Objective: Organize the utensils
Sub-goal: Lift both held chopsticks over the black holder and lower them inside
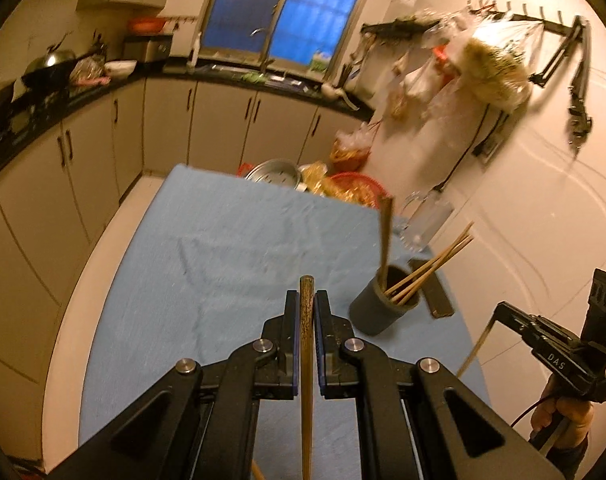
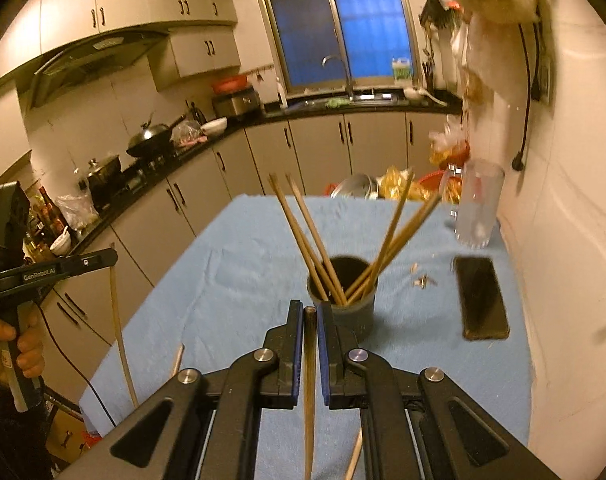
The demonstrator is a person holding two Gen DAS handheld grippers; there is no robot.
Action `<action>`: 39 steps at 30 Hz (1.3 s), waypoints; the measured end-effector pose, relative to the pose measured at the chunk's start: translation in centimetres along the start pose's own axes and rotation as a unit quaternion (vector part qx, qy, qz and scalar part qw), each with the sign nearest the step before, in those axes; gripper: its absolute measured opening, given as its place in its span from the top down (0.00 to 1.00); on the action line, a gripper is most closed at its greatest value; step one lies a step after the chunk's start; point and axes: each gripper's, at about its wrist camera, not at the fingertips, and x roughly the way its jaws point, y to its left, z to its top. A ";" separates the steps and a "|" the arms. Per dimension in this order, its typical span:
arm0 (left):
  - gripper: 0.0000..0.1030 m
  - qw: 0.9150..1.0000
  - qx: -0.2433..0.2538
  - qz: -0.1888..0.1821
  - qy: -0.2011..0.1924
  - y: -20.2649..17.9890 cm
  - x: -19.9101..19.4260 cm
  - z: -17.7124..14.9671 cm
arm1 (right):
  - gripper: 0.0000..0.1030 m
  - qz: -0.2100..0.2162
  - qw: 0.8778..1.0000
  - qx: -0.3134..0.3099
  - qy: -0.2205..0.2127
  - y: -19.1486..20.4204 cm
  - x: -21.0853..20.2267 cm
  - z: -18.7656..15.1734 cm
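Note:
A dark grey holder cup (image 2: 349,304) stands on the blue cloth table (image 2: 231,280) with several wooden chopsticks (image 2: 303,236) leaning out of it; it also shows in the left wrist view (image 1: 377,306). My left gripper (image 1: 306,300) is shut on a dark brown chopstick (image 1: 306,360), held above the cloth left of the cup. My right gripper (image 2: 310,310) is shut on another chopstick (image 2: 310,380), just in front of the cup. The right gripper also appears in the left wrist view (image 1: 543,336), the left gripper in the right wrist view (image 2: 55,268).
A black phone (image 2: 481,298) lies right of the cup, with small scraps (image 2: 423,280) beside it. A glass mug (image 2: 477,208) stands at the back right by the wall. A metal pot (image 2: 355,186), food bags and a red basket (image 1: 357,186) sit beyond the table's far edge.

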 end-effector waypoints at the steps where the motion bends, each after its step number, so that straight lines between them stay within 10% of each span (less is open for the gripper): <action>1: 0.93 1.000 0.002 -0.004 -0.005 -0.4 -0.4 0.4 | 0.92 0.000 1.000 -0.001 -0.003 0.0 -0.2 0.3; 25: 0.93 0.977 0.007 -0.060 -0.205 -9.9 3.7 8.3 | 0.93 -0.037 0.994 0.006 -0.098 -0.8 -4.3 11.4; 39: 0.93 0.971 0.029 -0.031 -0.234 -11.7 9.6 8.9 | 0.93 -0.037 0.993 0.008 -0.114 -2.2 -4.2 11.9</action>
